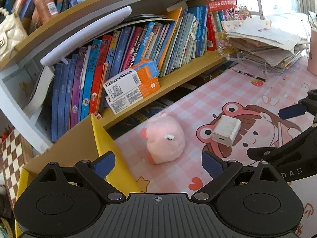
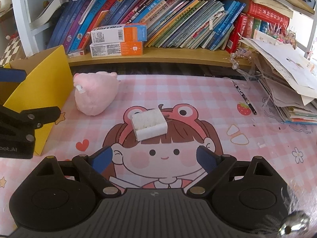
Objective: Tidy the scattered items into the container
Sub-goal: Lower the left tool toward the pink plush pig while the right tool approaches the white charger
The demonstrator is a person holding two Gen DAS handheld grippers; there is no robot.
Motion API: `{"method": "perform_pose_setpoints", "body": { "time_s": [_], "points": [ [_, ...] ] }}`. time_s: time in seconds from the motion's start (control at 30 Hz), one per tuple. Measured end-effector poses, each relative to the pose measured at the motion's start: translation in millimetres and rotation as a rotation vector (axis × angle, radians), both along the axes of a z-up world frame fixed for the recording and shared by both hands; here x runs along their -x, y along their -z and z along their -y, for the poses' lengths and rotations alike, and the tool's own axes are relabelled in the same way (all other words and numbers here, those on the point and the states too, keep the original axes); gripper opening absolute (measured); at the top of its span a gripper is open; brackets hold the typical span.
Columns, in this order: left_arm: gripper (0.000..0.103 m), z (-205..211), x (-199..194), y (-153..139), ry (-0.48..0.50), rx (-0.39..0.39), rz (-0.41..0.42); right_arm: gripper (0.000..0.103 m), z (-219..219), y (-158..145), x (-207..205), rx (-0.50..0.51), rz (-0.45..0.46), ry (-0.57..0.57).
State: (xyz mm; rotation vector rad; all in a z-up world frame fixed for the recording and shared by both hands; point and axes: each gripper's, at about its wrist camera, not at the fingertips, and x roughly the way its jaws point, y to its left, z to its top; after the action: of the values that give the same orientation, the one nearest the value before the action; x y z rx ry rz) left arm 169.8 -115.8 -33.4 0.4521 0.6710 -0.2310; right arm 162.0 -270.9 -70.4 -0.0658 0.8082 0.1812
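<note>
A pink plush toy point(image 1: 165, 139) lies on the pink checked desk mat, just ahead of my left gripper point(image 1: 158, 166), which is open with nothing between its fingers. The yellow cardboard box point(image 1: 111, 148) stands at the left, right beside the left finger. A white charger block point(image 1: 226, 130) lies on the mat to the right of the plush. In the right wrist view the charger block point(image 2: 148, 124) lies straight ahead of my right gripper point(image 2: 154, 159), open and empty. The plush toy point(image 2: 95, 93) and yellow box point(image 2: 45, 87) are at the left.
A bookshelf full of books runs along the back, with two toothpaste boxes point(image 2: 118, 39) on its ledge. A pencil point(image 2: 244, 97) lies on the mat at the right. A messy stack of papers and books point(image 2: 287, 83) fills the right side. The left gripper's body point(image 2: 17, 129) reaches in at the left edge.
</note>
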Motion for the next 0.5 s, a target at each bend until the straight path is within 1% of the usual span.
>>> {"method": "perform_pose_setpoints", "body": {
  "time_s": [0.27,0.5],
  "points": [
    [0.096,4.3,-11.2,3.8,-0.009,-0.008,0.009,0.092,0.5,3.0,-16.5,0.003,0.003,-0.009],
    [0.096,7.0,-23.7,5.4,-0.049,0.01,0.034,0.092,4.0,6.3,-31.5,0.006,0.002,-0.018]
  ]
}}
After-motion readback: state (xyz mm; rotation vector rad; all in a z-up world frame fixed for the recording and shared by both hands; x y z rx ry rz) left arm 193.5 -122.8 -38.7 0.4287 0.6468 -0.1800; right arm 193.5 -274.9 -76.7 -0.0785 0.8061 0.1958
